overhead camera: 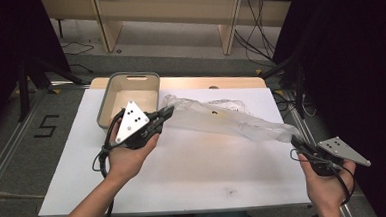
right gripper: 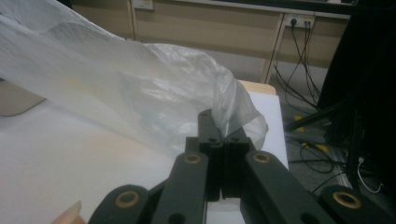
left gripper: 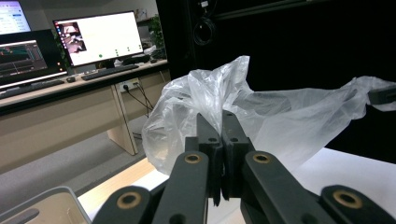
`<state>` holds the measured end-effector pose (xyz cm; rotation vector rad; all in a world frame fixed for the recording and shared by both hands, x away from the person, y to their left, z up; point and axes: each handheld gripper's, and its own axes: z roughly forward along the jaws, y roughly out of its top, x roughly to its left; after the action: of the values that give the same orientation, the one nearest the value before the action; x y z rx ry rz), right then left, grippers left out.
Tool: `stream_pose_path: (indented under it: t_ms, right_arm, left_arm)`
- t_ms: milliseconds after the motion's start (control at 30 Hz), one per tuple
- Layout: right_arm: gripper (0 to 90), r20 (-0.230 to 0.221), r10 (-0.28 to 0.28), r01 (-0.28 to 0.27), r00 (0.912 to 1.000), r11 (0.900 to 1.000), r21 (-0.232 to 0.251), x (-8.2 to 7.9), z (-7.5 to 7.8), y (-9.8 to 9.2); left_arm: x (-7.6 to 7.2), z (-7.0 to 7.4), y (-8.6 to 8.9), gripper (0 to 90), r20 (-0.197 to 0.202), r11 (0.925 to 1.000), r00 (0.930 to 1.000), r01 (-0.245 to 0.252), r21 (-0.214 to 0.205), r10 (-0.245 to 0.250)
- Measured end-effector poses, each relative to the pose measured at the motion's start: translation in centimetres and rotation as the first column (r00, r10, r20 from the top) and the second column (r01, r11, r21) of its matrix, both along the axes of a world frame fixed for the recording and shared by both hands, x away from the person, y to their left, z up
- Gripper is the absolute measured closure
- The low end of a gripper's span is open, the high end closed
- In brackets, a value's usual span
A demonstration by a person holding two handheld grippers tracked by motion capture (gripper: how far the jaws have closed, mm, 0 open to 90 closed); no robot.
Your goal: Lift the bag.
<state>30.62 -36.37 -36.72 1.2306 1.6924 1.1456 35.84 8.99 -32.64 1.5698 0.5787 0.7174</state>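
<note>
1. While both hands come in from the bottom edge of the high view, the right hand (overhead camera: pixel 330 184) sits lowest, at the lower right corner, off the edge of the white table (overhead camera: pixel 184 179).
2. Its right gripper (overhead camera: pixel 295 142) points up and left, wrist bent inward; the jaws are pressed together on the bag (overhead camera: pixel 221 119), and the right gripper view shows film caught between them.
3. Higher up, left of centre, the left hand (overhead camera: pixel 128 154) cups the left gripper (overhead camera: pixel 167 112) from below, palm up, pointing right.
4. In the left gripper view its jaws are closed on a bunched fold of the same bag (left gripper: pixel 243 112).
5. So the clear bag hangs stretched between the two grippers, its long axis running from upper left to lower right across the middle of the frame, just above the table as far as I can judge.
6. Each gripper holds one end, so neither is nearer; the next move likely turns on keeping or easing that tension along the diagonal.
7. Farthest, at the upper left of the table, stands a bin (overhead camera: pixel 128 82) just behind the left gripper.
</note>
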Motion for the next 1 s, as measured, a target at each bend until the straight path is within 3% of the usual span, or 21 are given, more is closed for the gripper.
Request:
stream_pose_path:
  t_ms: [300, 433, 1000]
  right_arm:
    - [89.9, 0.043, -0.018, 0.018, 0.9989, 0.9998, 0.004, 0.1, 0.7, -0.2]
    - [89.9, 0.082, -0.018, 0.018, 0.9965, 0.9998, 0.004, 0.3, 1.3, -0.1]
    - [89.9, 0.195, -0.037, 0.032, 0.9801, 0.9991, 0.028, 1.1, 4.1, 0.1]
  left_arm:
    - [0.3, -0.5, 0.1, 88.8, -0.014, 1.0000, 0.9999, -0.009, 0.000, 0.009]
    - [0.4, -0.6, 0.2, 88.8, -0.019, 0.9999, 0.9997, -0.014, -0.001, 0.014]
    - [0.2, -0.1, 0.5, 88.7, -0.011, 0.9996, 0.9997, -0.020, -0.020, 0.020]
